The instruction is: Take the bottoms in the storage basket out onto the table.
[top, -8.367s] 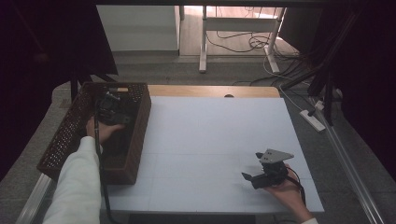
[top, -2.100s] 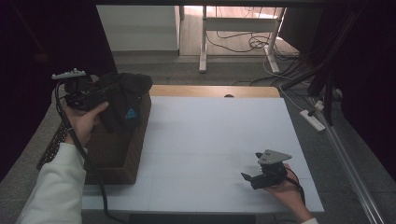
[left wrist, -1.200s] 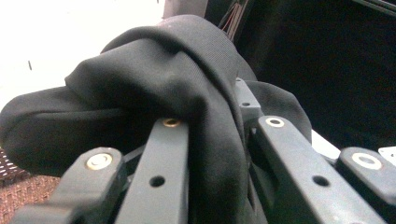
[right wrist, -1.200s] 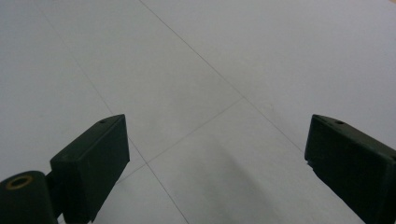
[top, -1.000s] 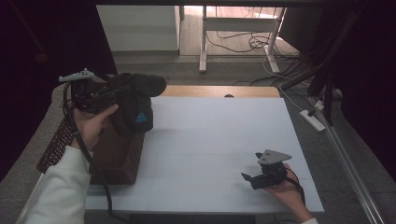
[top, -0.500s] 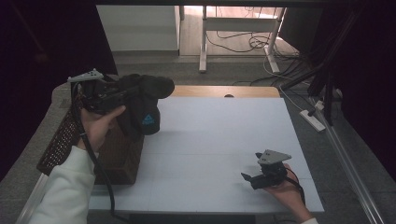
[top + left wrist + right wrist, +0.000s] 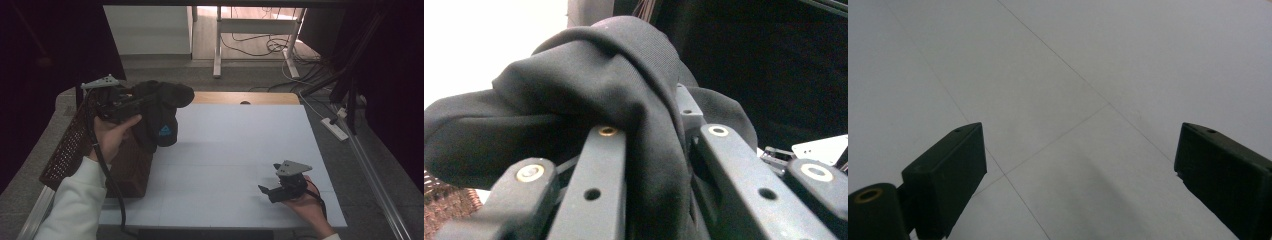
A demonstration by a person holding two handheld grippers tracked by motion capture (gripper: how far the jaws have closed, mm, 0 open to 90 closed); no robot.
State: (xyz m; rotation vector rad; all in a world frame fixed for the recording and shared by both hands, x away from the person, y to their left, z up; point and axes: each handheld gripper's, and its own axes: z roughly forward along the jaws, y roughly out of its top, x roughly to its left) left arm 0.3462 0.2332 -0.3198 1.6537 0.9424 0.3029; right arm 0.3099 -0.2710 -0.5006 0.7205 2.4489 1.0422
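Logo in blue on black garment (image 7: 162,117), writing unreadable.

Left hand-held gripper (image 7: 131,102): raised, held roughly level in the left hand (image 7: 111,134), jaws clamped together; forearm in a white sleeve (image 7: 75,205) enters from the bottom left. Right hand-held gripper (image 7: 267,190): low, held in the right hand (image 7: 305,201), jaws spread wide apart with nothing between them.
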